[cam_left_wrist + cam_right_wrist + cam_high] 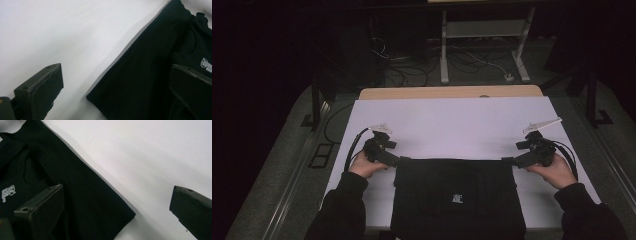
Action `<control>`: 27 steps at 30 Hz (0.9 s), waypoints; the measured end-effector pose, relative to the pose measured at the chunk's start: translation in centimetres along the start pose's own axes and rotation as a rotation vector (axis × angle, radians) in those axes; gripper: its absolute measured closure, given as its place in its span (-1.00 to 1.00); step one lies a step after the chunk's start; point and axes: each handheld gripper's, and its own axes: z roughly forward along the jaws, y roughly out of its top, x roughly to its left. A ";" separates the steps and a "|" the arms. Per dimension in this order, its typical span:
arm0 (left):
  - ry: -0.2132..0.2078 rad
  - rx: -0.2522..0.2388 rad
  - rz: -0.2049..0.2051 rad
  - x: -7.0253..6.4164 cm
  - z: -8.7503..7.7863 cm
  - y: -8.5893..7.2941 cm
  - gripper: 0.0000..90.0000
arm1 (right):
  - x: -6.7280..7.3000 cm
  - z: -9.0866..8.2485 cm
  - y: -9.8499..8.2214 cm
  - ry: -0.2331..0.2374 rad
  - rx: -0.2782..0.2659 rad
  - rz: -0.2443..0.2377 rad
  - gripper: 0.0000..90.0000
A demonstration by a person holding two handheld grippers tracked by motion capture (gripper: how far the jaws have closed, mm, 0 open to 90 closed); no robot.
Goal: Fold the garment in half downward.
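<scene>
Two open tools (pixel 398 161) (pixel 508 161) flanking black garment (pixel 457 197)

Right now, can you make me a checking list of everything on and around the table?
Surface: white sheet covering a wooden table.
Job's things: folded black garment with a small white logo, lying flat at the near edge.
Clutter: nothing seen.
Grippers: left gripper and right gripper, both open, one at each far corner of the garment.
Cables: one trails from each gripper; more on the floor.
Surroundings: dark room, white frame legs.
</scene>
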 end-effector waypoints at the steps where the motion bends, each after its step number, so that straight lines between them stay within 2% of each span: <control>1: 0.000 0.003 -0.003 0.1 0.1 -0.1 -1.00 | -0.1 0.0 0.0 -0.001 0.001 -0.002 -1.00; 7: -0.004 0.007 -0.025 0.5 0.3 -0.3 -1.00 | -0.4 0.4 -0.3 0.001 0.010 0.002 -1.00; 13: -0.008 0.054 -0.029 0.8 1.0 -0.6 -1.00 | -0.8 0.8 -0.6 -0.008 0.025 0.010 -1.00; 16: -0.009 0.054 -0.036 0.9 1.0 -0.8 -0.93 | -1.0 1.0 -0.8 -0.010 0.029 0.016 -0.99; 20: -0.013 0.048 -0.046 1.2 0.8 -1.2 -0.71 | -1.3 1.1 -1.1 -0.009 0.033 0.017 -0.89; 25: -0.013 0.068 -0.037 1.3 0.9 -1.4 -0.60 | -1.5 1.0 -1.4 -0.005 0.020 0.021 -0.69; 27: -0.011 0.071 -0.033 1.3 1.0 -1.4 -0.53 | -1.6 1.0 -1.5 0.003 0.033 0.037 -0.64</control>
